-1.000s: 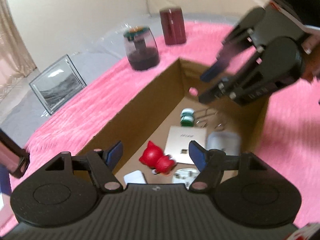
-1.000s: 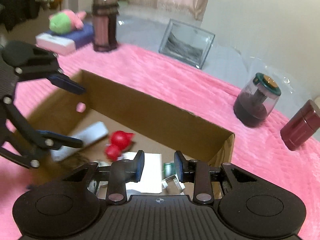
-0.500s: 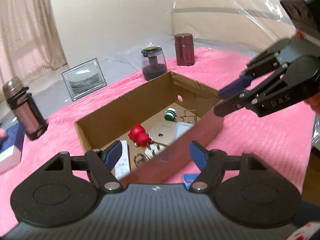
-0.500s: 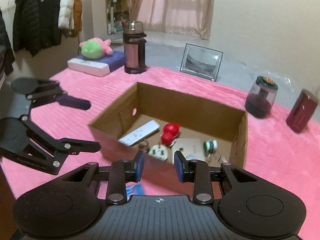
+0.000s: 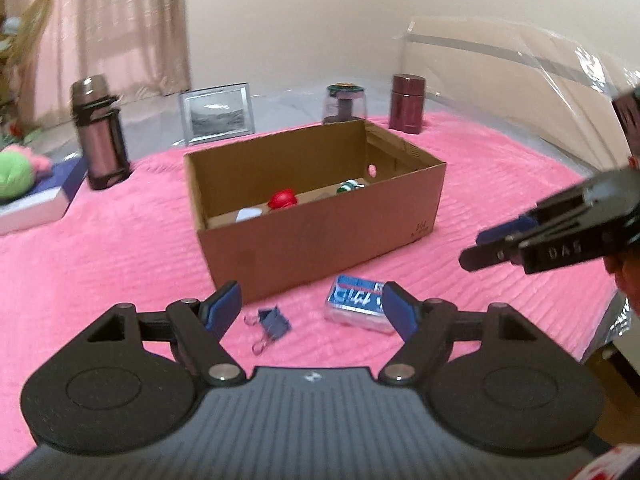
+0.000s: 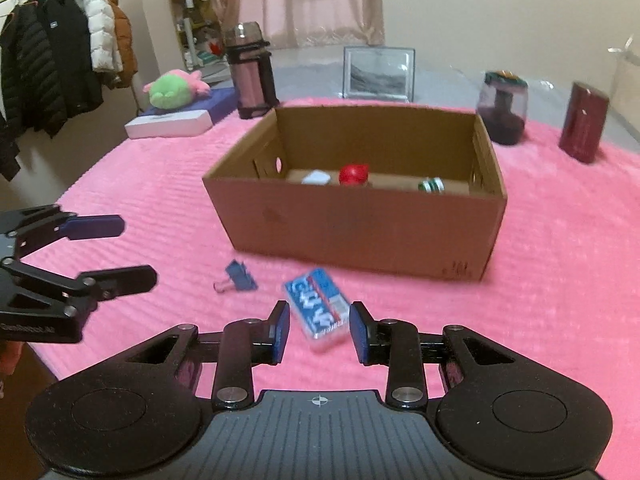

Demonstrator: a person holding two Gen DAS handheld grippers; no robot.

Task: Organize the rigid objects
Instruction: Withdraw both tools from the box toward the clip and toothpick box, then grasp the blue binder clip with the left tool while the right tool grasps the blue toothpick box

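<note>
An open cardboard box [image 5: 320,240] [image 6: 360,232] stands on the pink blanket. In it lie a red toy [image 5: 283,199] [image 6: 353,174], a green-and-white roll [image 6: 431,186] and a white item [image 6: 316,178]. In front of the box lie a blue binder clip [image 5: 274,320] [image 6: 240,276] and a blue-labelled clear pack [image 5: 358,300] [image 6: 320,304]. My left gripper [image 5: 312,296] [image 6: 136,252] hovers open above the clip and pack, holding nothing. My right gripper [image 6: 318,312] [image 5: 474,248] is shut with only a narrow gap and is empty. The pack lies on the blanket just beyond its tips.
Behind the box stand a pink thermos [image 6: 250,72], a picture frame [image 6: 378,74], a dark lidded jar [image 6: 502,110] and a maroon canister [image 6: 584,122]. A green plush [image 6: 176,88] lies on flat boxes at the far left. Coats [image 6: 60,64] hang beyond.
Both grippers have drawn back from above the box to the blanket in front of it. The binder clip and blue pack have come into view. The left jaws stand slightly wider.
</note>
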